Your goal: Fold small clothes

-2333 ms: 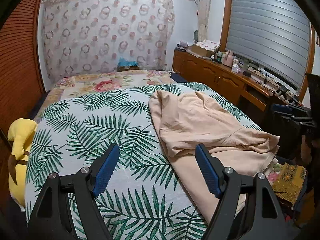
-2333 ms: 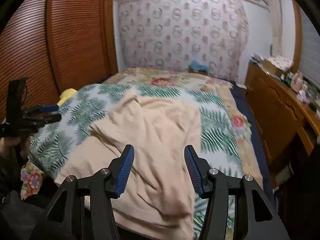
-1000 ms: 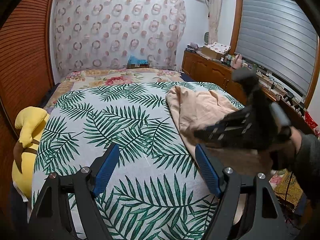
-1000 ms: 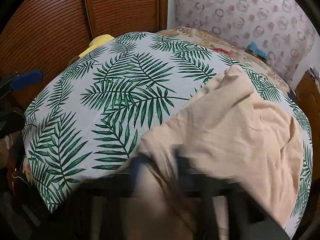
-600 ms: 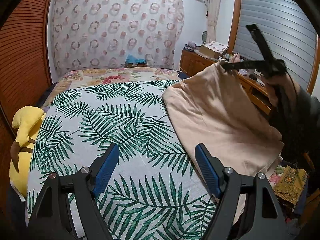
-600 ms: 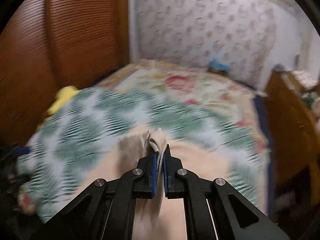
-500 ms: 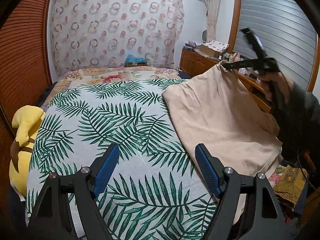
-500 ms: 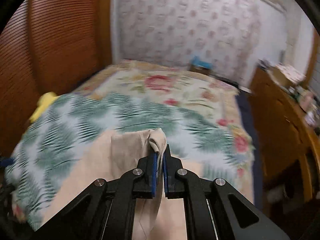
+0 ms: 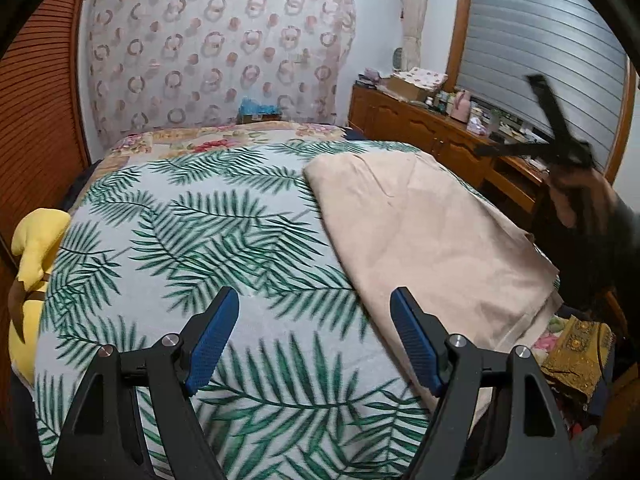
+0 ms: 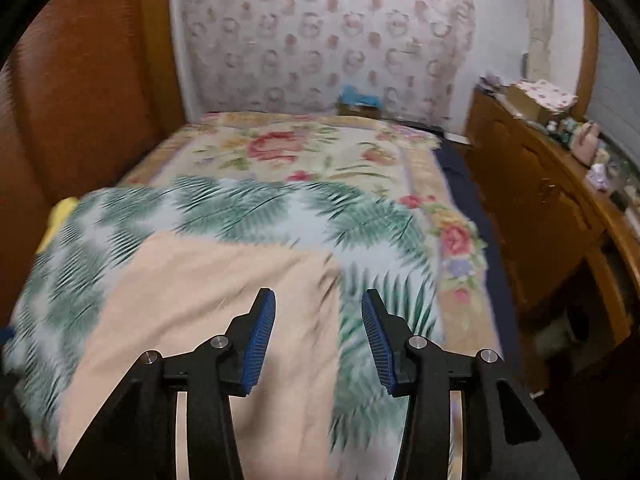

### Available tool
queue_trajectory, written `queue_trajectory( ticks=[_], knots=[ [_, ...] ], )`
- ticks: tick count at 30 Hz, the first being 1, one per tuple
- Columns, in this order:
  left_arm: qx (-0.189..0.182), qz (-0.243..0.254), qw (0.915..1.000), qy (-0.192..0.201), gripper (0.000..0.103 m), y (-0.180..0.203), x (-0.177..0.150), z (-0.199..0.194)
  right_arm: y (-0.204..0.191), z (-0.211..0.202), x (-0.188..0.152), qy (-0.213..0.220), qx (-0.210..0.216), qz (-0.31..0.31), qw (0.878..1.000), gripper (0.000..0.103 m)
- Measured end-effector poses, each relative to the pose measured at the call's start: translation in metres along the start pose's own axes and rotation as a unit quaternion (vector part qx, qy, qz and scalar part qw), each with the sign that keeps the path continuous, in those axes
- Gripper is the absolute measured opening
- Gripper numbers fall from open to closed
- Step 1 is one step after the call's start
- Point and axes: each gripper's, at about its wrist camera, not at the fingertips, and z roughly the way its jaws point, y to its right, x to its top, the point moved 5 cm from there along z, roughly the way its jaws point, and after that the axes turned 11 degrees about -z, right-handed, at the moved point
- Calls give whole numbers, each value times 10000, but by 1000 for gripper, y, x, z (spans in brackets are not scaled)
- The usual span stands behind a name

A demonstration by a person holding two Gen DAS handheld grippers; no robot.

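A peach-coloured garment (image 9: 424, 236) lies spread flat on the right side of the bed, over the palm-leaf bedspread (image 9: 192, 232). It also shows in the right wrist view (image 10: 208, 304), blurred. My left gripper (image 9: 316, 340) is open and empty, held above the near edge of the bed, left of the garment. My right gripper (image 10: 318, 336) is open and empty above the garment's near right part. It also appears in the left wrist view (image 9: 548, 140), blurred, raised at the bed's right side.
A yellow plush toy (image 9: 32, 240) lies at the bed's left edge. A wooden dresser (image 9: 432, 136) with clutter runs along the right wall under a shuttered window. A wooden slatted wall (image 10: 80, 92) stands left. Patterned fabric (image 9: 576, 352) lies on the floor at the right.
My right gripper held a corner of the garment up, then opened and let it go. The garment now lies flat. The left gripper has stayed open in place.
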Motion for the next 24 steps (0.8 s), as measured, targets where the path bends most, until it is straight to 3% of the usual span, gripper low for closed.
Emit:
queue_trajectory(
  ticks=[7,11,14,16,18,19,22,24],
  knots=[
    [-142,251,9993,-256,79,25,-16,9,-37,-64,-102,-52,286,-50,9996,47],
    [-223,307,9984,-426,79,35,-25,15,-43,-72,-141,-152,386,23,9991,47],
    [-222,334,9980,-498,79,38,-31,16,-48,-72,-149,-254,484,85,9985,47],
    [-228,332,9978,-528,79,39,-34,17,-48,-66,-150,-321,521,94,9981,40],
    [-223,350,9976,-559,79,41,-36,16,-49,-61,-144,-360,605,70,9975,12],
    [-225,357,9975,-569,79,42,-37,16,-51,-64,-142,-330,621,12,9975,6],
    [-261,365,9973,-587,79,44,-39,14,-53,-81,-135,-114,566,-51,9983,2],
    [-294,377,9971,-595,79,45,-40,13,-48,-98,-133,71,280,-47,9996,1]
  ],
)
